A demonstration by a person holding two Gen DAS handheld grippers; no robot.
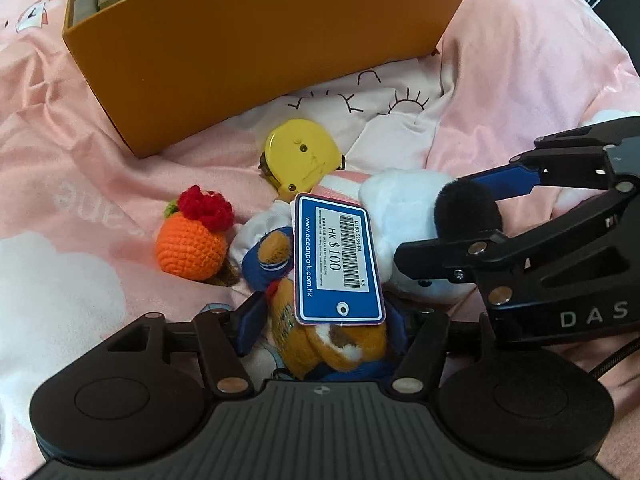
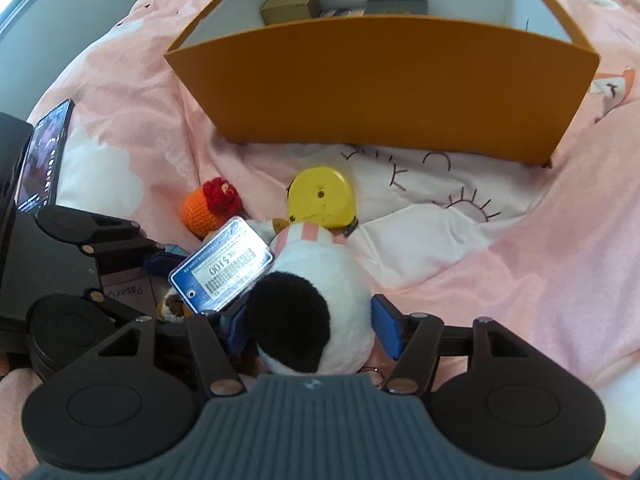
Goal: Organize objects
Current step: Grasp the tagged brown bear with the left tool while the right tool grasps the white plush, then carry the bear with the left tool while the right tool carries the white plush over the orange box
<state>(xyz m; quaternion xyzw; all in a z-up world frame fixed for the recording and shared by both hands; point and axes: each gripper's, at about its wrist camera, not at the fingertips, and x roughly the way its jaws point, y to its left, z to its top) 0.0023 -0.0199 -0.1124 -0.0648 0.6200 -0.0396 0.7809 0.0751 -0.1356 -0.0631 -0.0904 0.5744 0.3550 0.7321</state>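
Observation:
An orange box [image 1: 248, 52] lies on the pink bedding, also in the right wrist view [image 2: 384, 88], with small boxes inside [image 2: 290, 6]. In front lie a yellow tape measure [image 1: 302, 156] [image 2: 322, 196], a crocheted orange toy [image 1: 190, 240] [image 2: 208, 206], a brown plush with a blue price tag [image 1: 334, 260] [image 2: 222, 272], and a white plush with black ear [image 1: 408, 204] [image 2: 316, 304]. My left gripper [image 1: 328, 320] brackets the brown plush. My right gripper [image 2: 312, 328] [image 1: 452, 224] brackets the white plush; its blue pads sit beside it, with a small gap on the right.
A phone [image 2: 42, 156] stands propped at the left edge of the right wrist view. The pink bedding [image 1: 520, 80] is rumpled, with a white printed patch [image 2: 420, 216] to the right of the toys.

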